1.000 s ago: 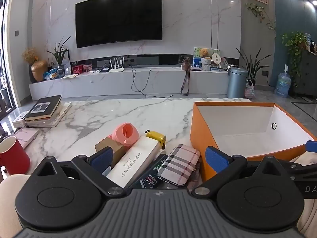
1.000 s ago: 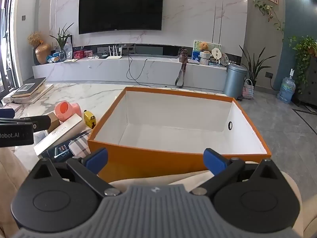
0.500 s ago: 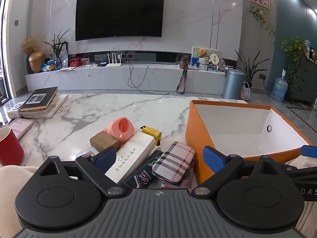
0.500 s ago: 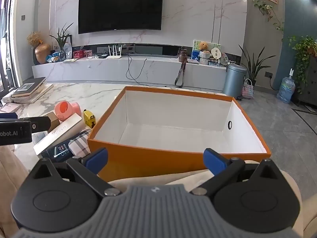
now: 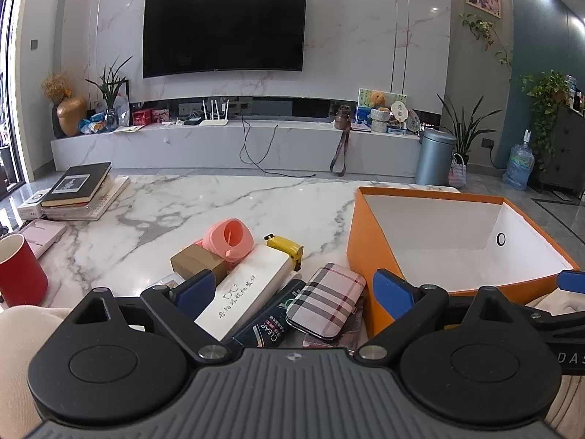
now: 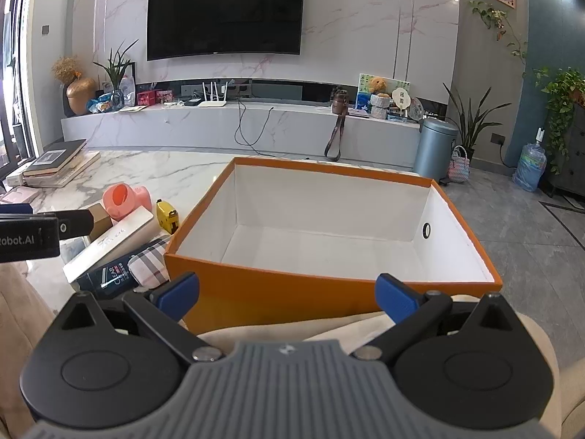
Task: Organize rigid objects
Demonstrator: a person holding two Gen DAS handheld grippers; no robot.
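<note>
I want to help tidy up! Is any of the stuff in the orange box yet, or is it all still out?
Nothing is put away yet: the orange box is empty. Both the left gripper and right gripper are open and hold nothing. Still out on the table: the plaid case, white box, dark box, pink cup, yellow tape measure and small brown box.

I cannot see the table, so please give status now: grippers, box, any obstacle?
Left gripper open, right gripper open, both empty. Orange box empty. Plaid case nearest, unobstructed.

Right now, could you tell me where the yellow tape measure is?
In the left wrist view, the yellow tape measure lies on the marble table, between the pink cup and orange box.
</note>
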